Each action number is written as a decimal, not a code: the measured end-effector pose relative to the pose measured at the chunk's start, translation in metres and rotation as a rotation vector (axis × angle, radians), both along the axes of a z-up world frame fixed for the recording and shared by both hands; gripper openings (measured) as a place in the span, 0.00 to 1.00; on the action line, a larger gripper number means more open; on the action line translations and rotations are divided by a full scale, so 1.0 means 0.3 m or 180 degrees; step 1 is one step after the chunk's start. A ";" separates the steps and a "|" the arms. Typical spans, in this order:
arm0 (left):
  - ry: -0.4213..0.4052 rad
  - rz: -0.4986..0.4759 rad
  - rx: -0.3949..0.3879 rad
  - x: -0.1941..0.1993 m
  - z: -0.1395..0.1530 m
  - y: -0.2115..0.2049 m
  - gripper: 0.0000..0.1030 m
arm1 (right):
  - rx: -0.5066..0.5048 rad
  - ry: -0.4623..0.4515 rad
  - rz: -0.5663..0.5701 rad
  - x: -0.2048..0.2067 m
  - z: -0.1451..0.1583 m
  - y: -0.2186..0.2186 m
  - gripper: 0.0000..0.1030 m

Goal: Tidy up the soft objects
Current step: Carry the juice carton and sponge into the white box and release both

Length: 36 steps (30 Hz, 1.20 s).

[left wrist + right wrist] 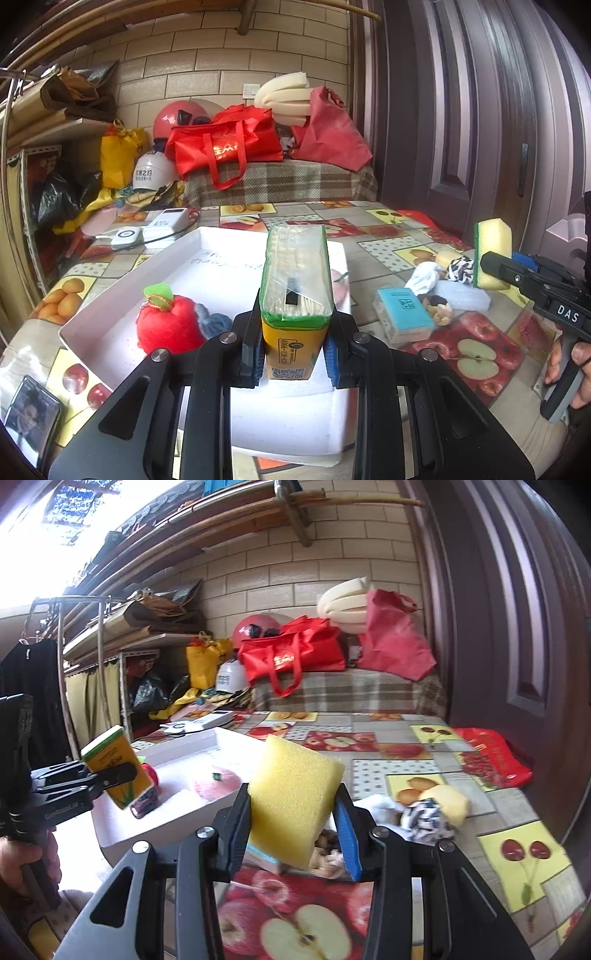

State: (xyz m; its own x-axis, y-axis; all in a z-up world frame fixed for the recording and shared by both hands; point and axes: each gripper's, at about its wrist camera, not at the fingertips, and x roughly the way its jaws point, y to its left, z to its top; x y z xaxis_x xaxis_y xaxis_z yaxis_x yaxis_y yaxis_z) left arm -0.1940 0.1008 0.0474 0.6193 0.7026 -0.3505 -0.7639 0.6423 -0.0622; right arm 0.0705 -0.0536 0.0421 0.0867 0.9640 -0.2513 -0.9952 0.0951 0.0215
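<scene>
- Over the white tray [110,295], my left tongs [293,332] are pinching a tissue pack [295,291], held upright above the tray floor and not yet set down.
- Off to the right of the tray, my right tongs [295,819] are clamped on a yellow sponge [293,794] with a green scrub side, carried in the air above the counter [406,771].
- Already in the tray: a red plush apple [170,325] with a grey-blue knitted piece [214,321] touching its right side. In the right view a pink round thing also lies in the tray; I cannot tell what it is.
- Still out on the counter, by my reading: a white cloth [423,275], a black-and-white patterned soft ball [461,267], a pale yellow soft piece [448,797] just beside it, a teal-topped pack [404,312] and a small heap that looks like nuts [437,310].
- So I judge the job roughly midway: two items in hand, a few placed, several left.
- Writing: "DAS" on the body of the right tongs; a barcode and a string of digits on the tissue pack, too small to read surely; a QR code on the teal-topped pack; faint handwriting on the tray floor, unreadable; white lettering on the red bag [225,147] behind, not legible.
</scene>
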 end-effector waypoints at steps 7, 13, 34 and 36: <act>-0.0002 0.0198 -0.0016 -0.049 -0.003 0.059 0.24 | -0.0081 -0.0012 0.0151 -0.065 -0.014 0.059 0.41; -0.0028 0.0307 -0.0118 -0.095 -0.012 0.120 0.24 | -0.0178 -0.0034 0.0277 -0.110 -0.024 0.120 0.41; 0.0120 0.0481 -0.0344 -0.094 -0.033 0.301 0.24 | -0.0396 -0.0199 0.0753 -0.325 -0.038 0.338 0.41; 0.0112 0.0494 -0.0353 -0.094 -0.034 0.313 0.24 | -0.0417 -0.0218 0.0764 -0.342 -0.039 0.369 0.41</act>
